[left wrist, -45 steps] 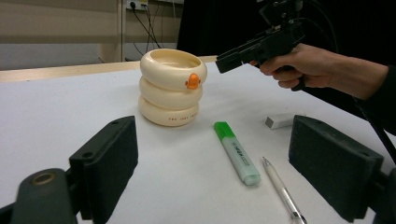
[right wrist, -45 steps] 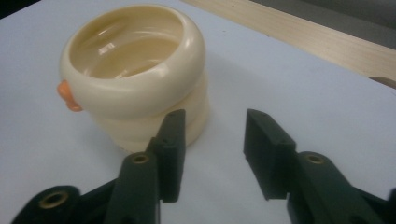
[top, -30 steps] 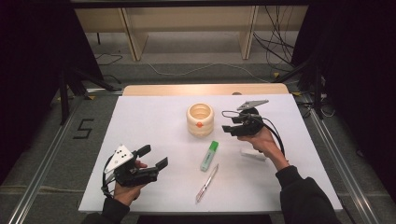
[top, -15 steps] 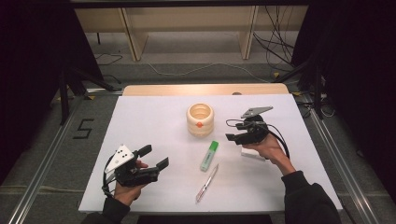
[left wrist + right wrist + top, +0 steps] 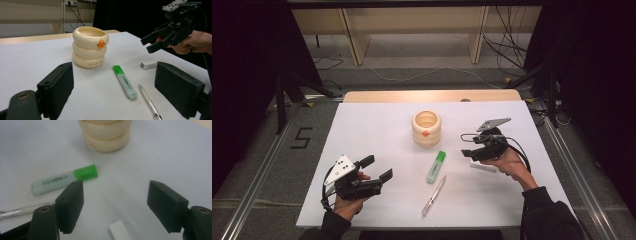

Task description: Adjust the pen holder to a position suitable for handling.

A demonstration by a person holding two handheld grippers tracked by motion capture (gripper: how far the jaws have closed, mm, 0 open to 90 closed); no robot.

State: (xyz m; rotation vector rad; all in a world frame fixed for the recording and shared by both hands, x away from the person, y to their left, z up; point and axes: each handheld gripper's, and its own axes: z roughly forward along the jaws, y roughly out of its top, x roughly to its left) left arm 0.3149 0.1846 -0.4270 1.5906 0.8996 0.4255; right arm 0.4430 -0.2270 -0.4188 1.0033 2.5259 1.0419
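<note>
A cream ringed cup with an orange dot stands mid-table. In front of it lie a green highlighter and a slim pen. My right gripper hovers right of the cup, pointing left, open; its jaws have just been opening and hold nothing. A white eraser lies on the table below it, also seen as the eraser low between the jaws in the right gripper view. My left gripper rests open at the front left, aimed at the cup and the highlighter.
The white tabletop ends in a wooden strip at the far edge. Metal rails run along both sides on the floor. In the left gripper view the right gripper hangs above the eraser.
My right gripper has drawn away from the cup toward the right and a little nearer, and its jaws stand wider. The left gripper and the objects have not moved.
</note>
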